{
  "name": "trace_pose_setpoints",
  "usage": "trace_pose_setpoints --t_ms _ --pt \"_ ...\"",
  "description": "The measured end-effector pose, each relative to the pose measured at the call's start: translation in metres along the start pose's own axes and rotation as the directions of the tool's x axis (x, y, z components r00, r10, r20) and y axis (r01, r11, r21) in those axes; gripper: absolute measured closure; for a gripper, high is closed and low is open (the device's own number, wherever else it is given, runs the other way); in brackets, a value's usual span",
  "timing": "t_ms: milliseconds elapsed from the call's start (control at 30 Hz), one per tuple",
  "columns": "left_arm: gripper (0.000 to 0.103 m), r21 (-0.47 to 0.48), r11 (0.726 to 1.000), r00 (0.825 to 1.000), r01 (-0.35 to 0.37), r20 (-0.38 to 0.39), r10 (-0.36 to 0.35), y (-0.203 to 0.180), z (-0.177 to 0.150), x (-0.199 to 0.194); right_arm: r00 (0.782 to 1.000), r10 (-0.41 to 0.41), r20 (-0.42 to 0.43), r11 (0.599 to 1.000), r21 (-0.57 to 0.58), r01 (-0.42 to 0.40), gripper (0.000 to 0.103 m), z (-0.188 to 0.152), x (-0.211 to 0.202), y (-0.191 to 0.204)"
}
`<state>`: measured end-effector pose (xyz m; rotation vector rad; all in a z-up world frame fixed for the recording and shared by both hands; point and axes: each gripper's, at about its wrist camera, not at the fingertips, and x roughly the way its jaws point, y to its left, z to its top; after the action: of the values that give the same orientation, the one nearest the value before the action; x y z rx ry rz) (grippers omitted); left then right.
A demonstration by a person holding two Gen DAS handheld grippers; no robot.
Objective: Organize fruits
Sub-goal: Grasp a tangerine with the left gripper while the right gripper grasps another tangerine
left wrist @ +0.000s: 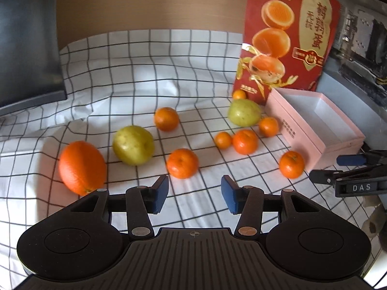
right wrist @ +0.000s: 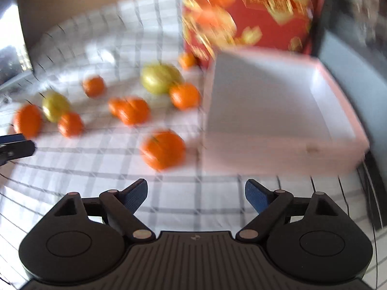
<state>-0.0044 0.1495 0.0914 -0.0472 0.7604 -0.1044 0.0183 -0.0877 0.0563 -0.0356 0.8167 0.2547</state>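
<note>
Both the left gripper [left wrist: 194, 194] and right gripper [right wrist: 196, 197] are being held over the checked cloth [left wrist: 121, 72] with fingers spread and nothing gripped. The fruits, like the big orange [left wrist: 82, 166] and the two greenish pears [left wrist: 133, 145] [left wrist: 244, 112], are lying scattered beside the empty pink box [left wrist: 321, 142], none inside it.

Creased checked cloth [left wrist: 125, 77], glossy printed red carton [left wrist: 290, 36], matt pink cardboard box [left wrist: 297, 130], dimpled orange [left wrist: 82, 166].
</note>
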Motion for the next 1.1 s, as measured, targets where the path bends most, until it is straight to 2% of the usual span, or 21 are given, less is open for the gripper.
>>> trace_pose_setpoints --t_ms 67,167,300,400,600,767,900,1100 --pt "0.050 -0.017 1.000 1.000 0.008 -0.014 -0.009 0.004 -0.001 0.004 0.999 -0.008 0.047 1.000 -0.020 0.009 0.014 0.001 -0.002 0.015" --pt "0.050 -0.030 0.999 0.999 0.022 -0.023 -0.022 0.008 -0.003 0.009 0.998 -0.030 0.058 0.999 -0.033 0.032 0.014 -0.002 0.000 0.031" --pt "0.050 -0.024 0.999 0.999 0.045 -0.011 -0.045 0.013 -0.001 0.020 0.999 -0.026 0.027 1.000 0.007 0.026 0.014 -0.016 -0.004 0.038" --pt "0.050 -0.024 0.998 0.998 0.059 -0.017 -0.060 0.017 0.005 0.036 0.998 -0.057 0.007 0.998 0.021 0.057 0.014 -0.033 -0.009 0.040" --pt "0.050 0.003 1.000 0.999 -0.013 -0.032 0.013 0.025 0.014 0.073 0.992 -0.125 -0.005 0.991 0.051 0.125 0.014 -0.052 -0.029 0.037" --pt "0.046 0.045 0.999 0.999 0.026 -0.028 -0.025 0.022 0.016 0.088 0.987 -0.159 -0.032 0.984 0.077 0.161 0.014 -0.059 -0.039 0.031" --pt "0.049 0.094 0.995 0.999 0.031 -0.013 -0.030 0.011 0.013 0.094 0.984 -0.176 -0.040 0.984 0.032 0.177 0.014 -0.061 -0.041 0.038" --pt "0.052 0.087 0.996 1.000 0.007 -0.012 -0.006 0.009 0.011 0.101 0.987 -0.158 -0.011 0.984 -0.083 0.157 0.015 -0.050 -0.036 0.055"
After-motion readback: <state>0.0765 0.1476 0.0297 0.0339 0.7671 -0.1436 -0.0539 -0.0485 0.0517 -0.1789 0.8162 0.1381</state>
